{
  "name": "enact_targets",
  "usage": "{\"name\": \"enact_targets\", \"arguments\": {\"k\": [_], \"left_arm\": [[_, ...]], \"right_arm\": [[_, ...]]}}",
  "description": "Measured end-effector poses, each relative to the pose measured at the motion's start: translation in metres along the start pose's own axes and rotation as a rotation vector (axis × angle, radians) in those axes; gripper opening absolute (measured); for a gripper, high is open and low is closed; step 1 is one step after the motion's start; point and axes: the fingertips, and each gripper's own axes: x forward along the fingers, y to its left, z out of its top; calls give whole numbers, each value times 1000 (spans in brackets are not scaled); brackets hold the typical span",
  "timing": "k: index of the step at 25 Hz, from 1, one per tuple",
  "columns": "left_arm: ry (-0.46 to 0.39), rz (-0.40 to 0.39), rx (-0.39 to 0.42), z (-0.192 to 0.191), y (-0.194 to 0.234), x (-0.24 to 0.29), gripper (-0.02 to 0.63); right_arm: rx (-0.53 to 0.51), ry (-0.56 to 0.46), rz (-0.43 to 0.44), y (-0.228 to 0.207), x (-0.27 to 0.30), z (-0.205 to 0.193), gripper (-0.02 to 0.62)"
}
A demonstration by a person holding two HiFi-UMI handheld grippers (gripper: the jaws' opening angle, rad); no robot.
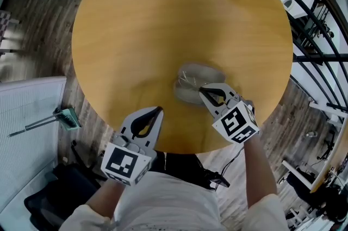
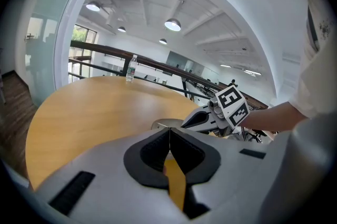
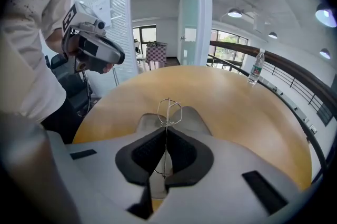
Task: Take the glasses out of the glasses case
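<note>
Thin wire glasses (image 3: pixel 169 110) pinched in the right tongs (image 3: pixel 166 132), just over the grey case (image 3: pixel 196 122).

Clamped on little more than a strand of wire, above the case lying on the round worktop (image 1: pixel 163 23); left tongs (image 2: pixel 169 133) clenched on nothing, held off near the worktop's near edge, steadying nothing. Apt to twist or slip free if lifted at a slant on so narrow a hold; apt to bend under a harder squeeze; might drag the unheld case along should an arm snag its rim.
</note>
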Motion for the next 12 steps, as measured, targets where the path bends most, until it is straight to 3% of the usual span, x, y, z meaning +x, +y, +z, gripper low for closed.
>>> {"name": "enact_targets", "arguments": {"k": [12], "left_arm": [[-45, -44, 84, 30, -27, -35, 25]], "right_arm": [[134, -174, -123, 15, -75, 55, 31]]}}
